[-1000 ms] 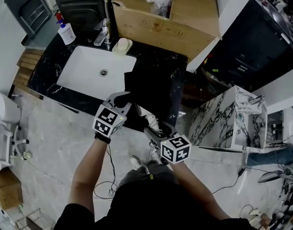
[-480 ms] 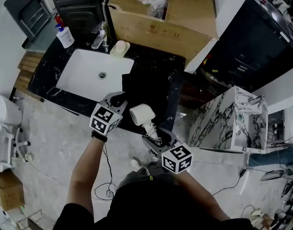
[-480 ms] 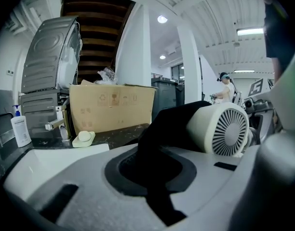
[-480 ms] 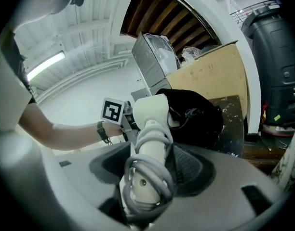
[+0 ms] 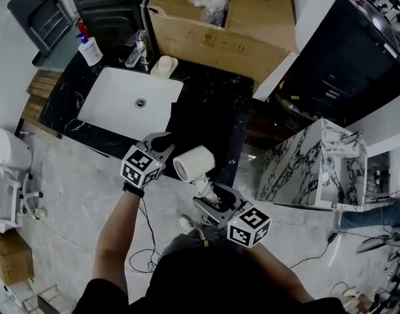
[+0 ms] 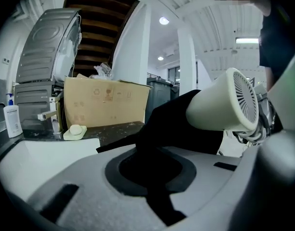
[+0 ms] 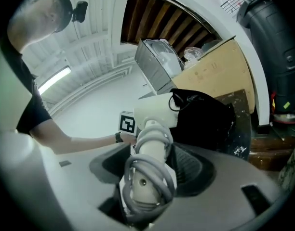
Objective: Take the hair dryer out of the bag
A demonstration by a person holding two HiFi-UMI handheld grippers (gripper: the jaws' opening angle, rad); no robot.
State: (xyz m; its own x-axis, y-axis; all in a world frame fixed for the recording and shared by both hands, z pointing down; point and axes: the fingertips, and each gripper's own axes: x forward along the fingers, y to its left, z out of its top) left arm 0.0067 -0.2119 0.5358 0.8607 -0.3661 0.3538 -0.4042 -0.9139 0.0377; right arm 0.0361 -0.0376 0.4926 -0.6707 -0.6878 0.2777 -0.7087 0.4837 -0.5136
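Pulling free: your right gripper (image 5: pixel 208 199), jaws clamped on its handle, has drawn the hair dryer (image 5: pixel 192 163) clear of the bag (image 7: pixel 205 121), now mid-frame | left gripper (image 5: pixel 162 140) jaws closed on bag's edge, pinning it on the bench (image 5: pixel 59 106) | removal looks essentially done.

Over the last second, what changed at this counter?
The right gripper, shut on the handle of the dryer, pulled it out of the bag, back toward the person. The left gripper stayed clamped on the bag's edge; bag, sink and box kept their places.
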